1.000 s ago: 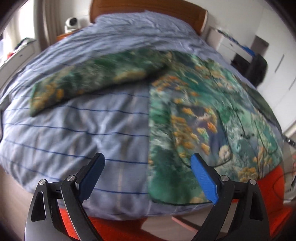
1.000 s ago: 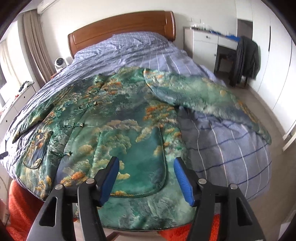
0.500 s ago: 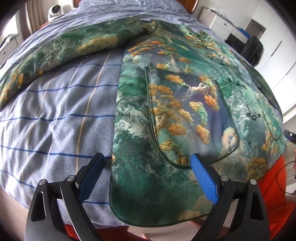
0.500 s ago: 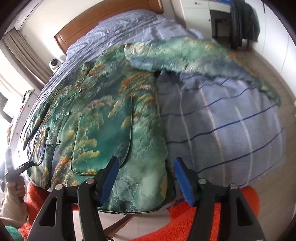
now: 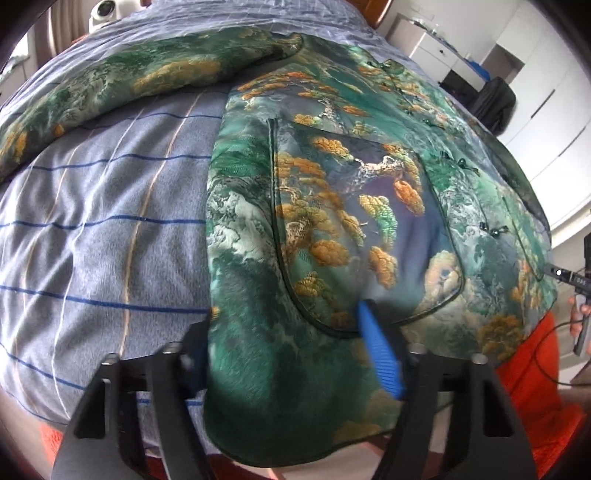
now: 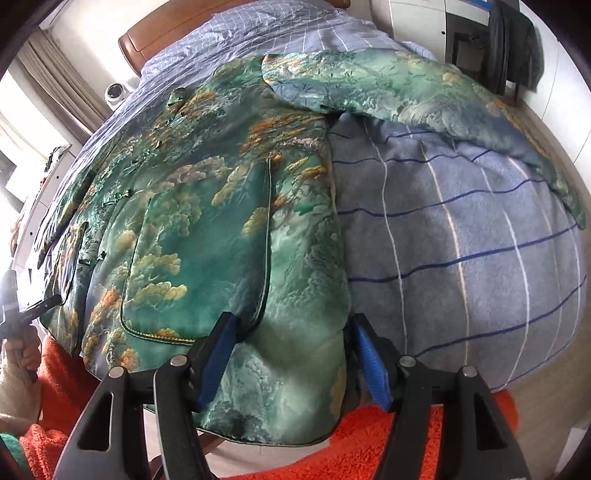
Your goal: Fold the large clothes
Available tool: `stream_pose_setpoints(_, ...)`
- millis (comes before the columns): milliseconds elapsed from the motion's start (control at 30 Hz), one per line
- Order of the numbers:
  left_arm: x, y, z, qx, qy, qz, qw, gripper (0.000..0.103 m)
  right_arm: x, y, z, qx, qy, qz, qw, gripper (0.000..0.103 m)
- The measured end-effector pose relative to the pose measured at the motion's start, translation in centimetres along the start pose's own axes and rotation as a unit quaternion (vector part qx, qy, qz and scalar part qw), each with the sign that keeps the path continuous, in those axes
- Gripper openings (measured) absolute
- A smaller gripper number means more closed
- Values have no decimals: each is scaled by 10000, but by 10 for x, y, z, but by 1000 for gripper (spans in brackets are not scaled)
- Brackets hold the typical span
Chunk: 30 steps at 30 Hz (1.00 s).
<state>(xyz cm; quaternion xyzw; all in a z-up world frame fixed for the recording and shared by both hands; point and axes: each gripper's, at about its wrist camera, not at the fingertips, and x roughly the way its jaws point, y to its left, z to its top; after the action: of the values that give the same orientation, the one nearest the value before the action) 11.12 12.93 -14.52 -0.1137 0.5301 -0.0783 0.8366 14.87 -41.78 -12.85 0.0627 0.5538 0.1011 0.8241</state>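
Note:
A large green jacket [image 5: 332,206] with orange and white landscape print lies spread flat, front up, on the bed, sleeves out to both sides. My left gripper [image 5: 288,354] is open, its jaws astride the jacket's lower left hem corner; the left finger is partly hidden under the cloth. In the right wrist view my right gripper [image 6: 291,354] is open, its jaws astride the jacket's [image 6: 207,229] lower right hem corner, blue pads [image 6: 369,365] on either side of the fabric.
The bed has a blue-grey striped duvet [image 5: 92,229] and a wooden headboard [image 6: 177,29]. An orange-red blanket [image 6: 332,446] hangs at the foot. White cupboards and a chair with a dark garment [image 6: 513,44] stand at the right. A small white device [image 6: 116,92] sits at the left.
Both grippers have moved forward and down to the jacket's bottom hem. The hem corners now lie between the open jaws; before, the jaws hung clear above the bed.

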Motion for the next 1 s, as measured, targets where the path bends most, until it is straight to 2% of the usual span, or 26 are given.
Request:
stream_pose_setpoints(33, -1, -1, 0, -6, 11, 1, 10000, 47, 2, 0, 1, 9, 24, 18, 10000, 65)
stream_pose_setpoints(67, -2, -2, 1, -4, 15, -9, 10000, 40, 3, 1, 1, -4, 51, 43, 10000, 63)
stream_pose_setpoints(100, -4, -3, 1, 13, 18, -53, 10000, 31, 4, 2, 1, -56, 68, 37, 10000, 56)
stream_pose_setpoints(133, -6, -5, 1, 43, 11, -80, 10000, 23, 3, 5, 2, -127, 66, 6, 9999, 37)
stream_pose_setpoints(200, -10, -10, 0, 124, -15, -100, 9999, 19, 0, 8, 2, -219, 22, -120, 9997, 19)
stream_pose_setpoints(300, -15, -13, -5, 230, -48, -65, 9997, 17, -7, 10, 0, -267, -48, -118, 9996, 15)
stream_pose_setpoints(567, -25, -10, -16, 370, 18, -45, 9993, 18, -21, 16, -8, -420, -60, -210, 9989, 15)
stream_pose_setpoints(667, -22, -12, -11, 476, -83, 225, 9986, 35, -15, 13, -4, -396, -124, -285, 9987, 20)
stream_pose_setpoints(700, -22, -14, -8, 503, -141, 385, 9979, 48, -12, 10, -2, -308, -145, -315, 9989, 23)
stream_pose_setpoints(733, -25, -15, -8, 537, -200, 495, 9971, 60, -10, 8, -1, -228, -160, -338, 9990, 32)
stream_pose_setpoints(833, -48, -19, -7, 652, -472, 660, 9946, 77, -16, 3, -2, -76, -310, -401, 9987, 52)
stream_pose_setpoints(867, -60, -20, -6, 664, -643, 738, 9930, 81, -21, -1, -2, -6, -396, -468, 9981, 53)
stream_pose_setpoints(933, -82, -27, -2, 673, -969, 871, 9892, 95, -32, -2, -5, 53, -548, -609, 9966, 53)
stream_pose_setpoints(1000, -102, -35, 5, 695, -1276, 944, 9849, 101, -46, 0, -3, 47, -780, -764, 9940, 53)
